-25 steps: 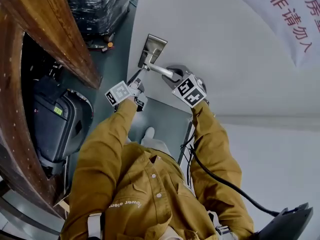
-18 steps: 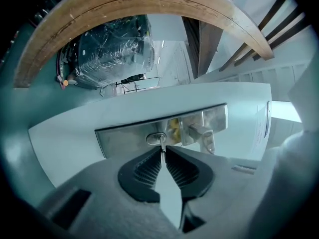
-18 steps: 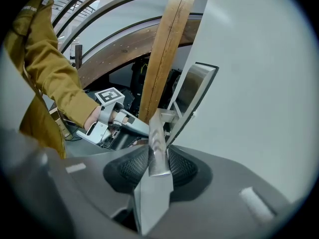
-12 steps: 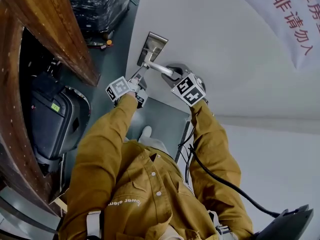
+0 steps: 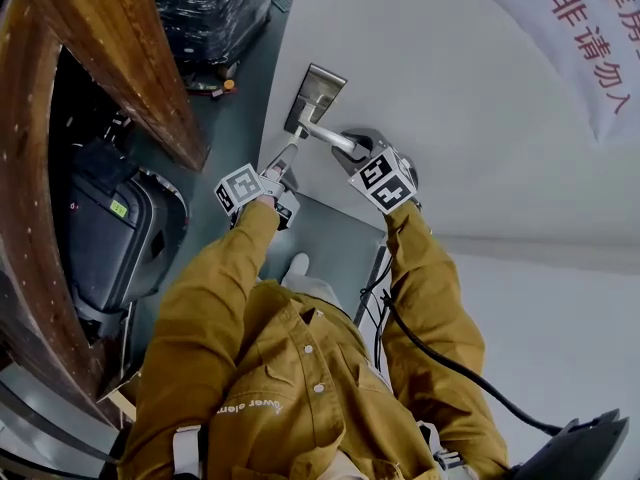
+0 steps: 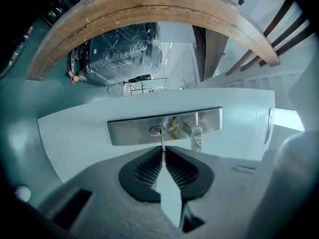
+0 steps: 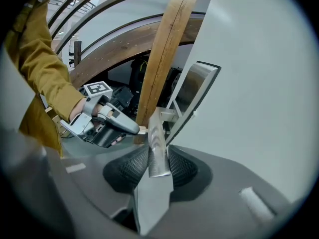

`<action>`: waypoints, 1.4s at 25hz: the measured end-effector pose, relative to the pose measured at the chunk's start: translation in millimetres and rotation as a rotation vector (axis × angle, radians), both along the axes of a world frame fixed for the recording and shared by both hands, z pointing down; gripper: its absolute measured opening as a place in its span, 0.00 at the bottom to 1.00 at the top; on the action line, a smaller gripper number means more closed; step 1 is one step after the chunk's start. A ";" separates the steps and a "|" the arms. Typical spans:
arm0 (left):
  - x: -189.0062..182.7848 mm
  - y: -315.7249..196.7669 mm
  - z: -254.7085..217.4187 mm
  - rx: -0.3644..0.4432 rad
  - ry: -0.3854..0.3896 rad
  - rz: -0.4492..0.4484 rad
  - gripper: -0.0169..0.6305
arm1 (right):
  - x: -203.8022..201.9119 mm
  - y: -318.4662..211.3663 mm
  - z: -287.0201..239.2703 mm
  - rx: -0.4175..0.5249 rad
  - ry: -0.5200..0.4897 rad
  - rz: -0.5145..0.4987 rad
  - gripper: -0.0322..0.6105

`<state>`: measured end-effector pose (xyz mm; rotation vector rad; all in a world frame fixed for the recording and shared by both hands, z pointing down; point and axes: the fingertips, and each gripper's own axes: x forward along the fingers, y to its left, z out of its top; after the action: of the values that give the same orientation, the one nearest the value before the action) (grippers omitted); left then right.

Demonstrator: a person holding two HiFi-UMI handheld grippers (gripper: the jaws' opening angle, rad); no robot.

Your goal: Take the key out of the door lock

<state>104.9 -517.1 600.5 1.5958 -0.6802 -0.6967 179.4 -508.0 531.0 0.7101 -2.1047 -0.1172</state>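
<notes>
- My left fingers are closed together. The ribbed pads pinch the key, a thin metal sliver just above the fingertips, at the centre of the left gripper view.
- The key's far end meets the keyhole, so it sits in the lock and is not drawn clear of it.
- The keyhole is in the left half of the brushed steel lock plate, which lies as a horizontal band across the middle of that view.
- My right fingers are clamped on the door handle. One dotted pad presses on each side of the flat silver lever, low in the centre of the right gripper view.
- The lever runs up from my pads to the same plate, seen edge-on there and tilted toward the upper right.
- In the right gripper view my left hand shows at mid left, in a mustard sleeve, with its tip reaching toward the plate.
- The plate is fixed to a pale door that fills the right side of that view.
- In the head view both hands meet at the plate in the upper middle of the frame.
- A wooden beam rises behind the plate, and a plastic-wrapped stack sits at the upper left of the left gripper view.
</notes>
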 end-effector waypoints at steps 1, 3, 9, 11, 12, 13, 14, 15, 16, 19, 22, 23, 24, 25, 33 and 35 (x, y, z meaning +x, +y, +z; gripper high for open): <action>-2.4 6.3 -1.7 0.007 -0.003 0.004 0.06 | 0.0 -0.1 0.1 0.000 0.002 -0.001 0.25; -8.3 17.6 -9.1 0.026 -0.016 0.010 0.06 | 0.2 -1.1 0.2 0.001 0.001 0.000 0.25; -30.8 65.8 -66.8 0.237 -0.306 0.094 0.06 | -1.6 -3.0 1.8 0.014 -0.032 0.045 0.27; -33.9 82.3 -96.9 0.359 -0.461 0.124 0.06 | 0.4 0.9 0.2 0.026 -0.046 0.082 0.28; -34.9 88.4 -113.1 0.415 -0.518 0.126 0.06 | 2.0 2.8 -4.5 0.054 -0.059 0.104 0.29; -36.3 93.5 -128.6 0.466 -0.566 0.123 0.06 | 2.7 5.6 -13.0 0.100 -0.086 0.128 0.29; -38.0 98.2 -142.7 0.514 -0.607 0.117 0.06 | 2.0 10.5 -25.5 0.160 -0.138 0.150 0.26; -39.4 102.7 -155.2 0.556 -0.645 0.111 0.06 | -0.1 17.8 -40.9 0.223 -0.211 0.168 0.17; -40.3 107.3 -166.1 0.594 -0.678 0.107 0.06 | -3.1 27.4 -56.6 0.275 -0.289 0.178 0.07; -39.0 122.2 -189.6 0.688 -0.765 0.103 0.06 | -12.3 60.4 -94.3 0.356 -0.454 0.168 0.06; -35.0 139.4 -200.7 0.758 -0.870 0.101 0.06 | -13.4 89.7 -130.0 0.423 -0.620 0.175 0.06; -32.9 144.7 -202.6 0.776 -0.899 0.097 0.06 | -10.7 98.8 -139.9 0.425 -0.684 0.207 0.06; -30.5 149.7 -203.6 0.792 -0.923 0.093 0.06 | -7.1 107.3 -146.6 0.421 -0.734 0.240 0.06; -27.9 154.5 -203.5 0.805 -0.944 0.091 0.06 | -3.4 115.5 -149.8 0.414 -0.768 0.269 0.06; -6.4 177.4 -189.3 0.818 -0.999 0.137 0.06 | 31.2 163.0 -120.8 0.316 -0.816 0.446 0.06; -2.1 178.8 -189.6 0.829 -1.008 0.149 0.06 | 33.9 165.6 -123.7 0.320 -0.824 0.457 0.06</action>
<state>102.8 -338.3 410.9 2.7761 -1.0323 0.0372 213.3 -342.4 407.3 1.6261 -2.6386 0.1190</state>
